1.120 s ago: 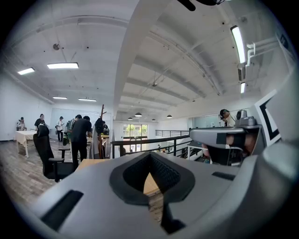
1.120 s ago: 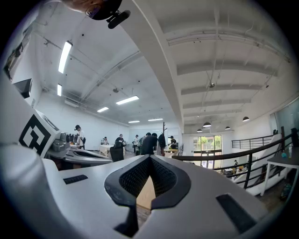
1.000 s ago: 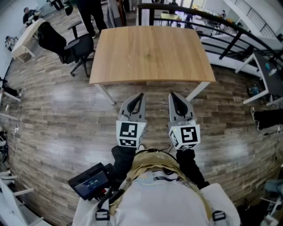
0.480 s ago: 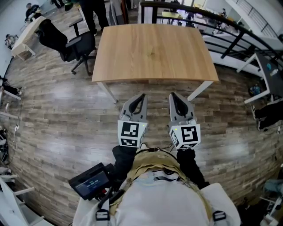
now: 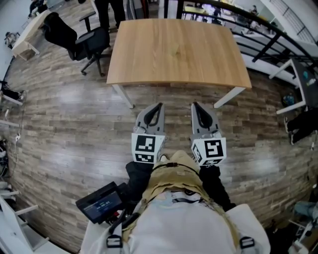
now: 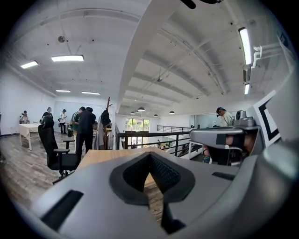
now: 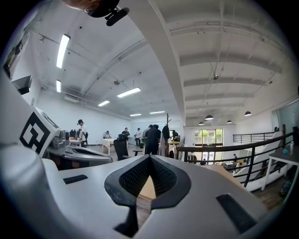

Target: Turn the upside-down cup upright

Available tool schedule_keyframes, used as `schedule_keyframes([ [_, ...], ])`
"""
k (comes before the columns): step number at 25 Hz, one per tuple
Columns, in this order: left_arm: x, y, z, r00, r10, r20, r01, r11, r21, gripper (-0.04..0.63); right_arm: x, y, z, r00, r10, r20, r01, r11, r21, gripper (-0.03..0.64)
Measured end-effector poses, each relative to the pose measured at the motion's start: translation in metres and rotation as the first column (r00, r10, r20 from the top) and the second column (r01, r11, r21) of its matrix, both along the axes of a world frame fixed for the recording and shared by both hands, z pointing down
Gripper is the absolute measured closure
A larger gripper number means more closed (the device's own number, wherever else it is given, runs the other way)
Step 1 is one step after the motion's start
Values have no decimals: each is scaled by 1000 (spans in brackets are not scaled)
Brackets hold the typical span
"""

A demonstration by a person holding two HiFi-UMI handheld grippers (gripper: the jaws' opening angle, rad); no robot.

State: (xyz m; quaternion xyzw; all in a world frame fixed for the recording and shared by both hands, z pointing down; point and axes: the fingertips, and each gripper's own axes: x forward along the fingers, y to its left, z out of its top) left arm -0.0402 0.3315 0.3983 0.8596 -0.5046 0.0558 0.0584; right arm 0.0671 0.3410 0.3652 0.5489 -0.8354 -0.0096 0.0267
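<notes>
No cup shows in any view. The wooden table [image 5: 174, 49] stands ahead of me with a bare top. My left gripper [image 5: 158, 105] and right gripper [image 5: 195, 105] are held side by side over the floor, short of the table's near edge. Both point toward the table. In the left gripper view the left gripper [image 6: 150, 155] has its jaws together with nothing between them. In the right gripper view the right gripper [image 7: 149, 158] is also shut and holds nothing.
A black office chair [image 5: 74, 39] stands left of the table. A dark railing [image 5: 263, 34] runs behind it at the right, with a white desk [image 5: 298, 74] further right. People stand at the back [image 5: 107, 12]. Wood-plank floor [image 5: 59, 124] lies around me.
The table has shifted slightly up and right in the head view. Both grippers stay side by side and shut, and have barely moved in the picture.
</notes>
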Motion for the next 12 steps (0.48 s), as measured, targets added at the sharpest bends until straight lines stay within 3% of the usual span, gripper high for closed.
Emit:
schedule_keyframes([
  [12,-11,-39,23,1000,-23,-1,23,999,-45,595,-15,-45,27,1000,-23,-9,23,999,-49,595],
])
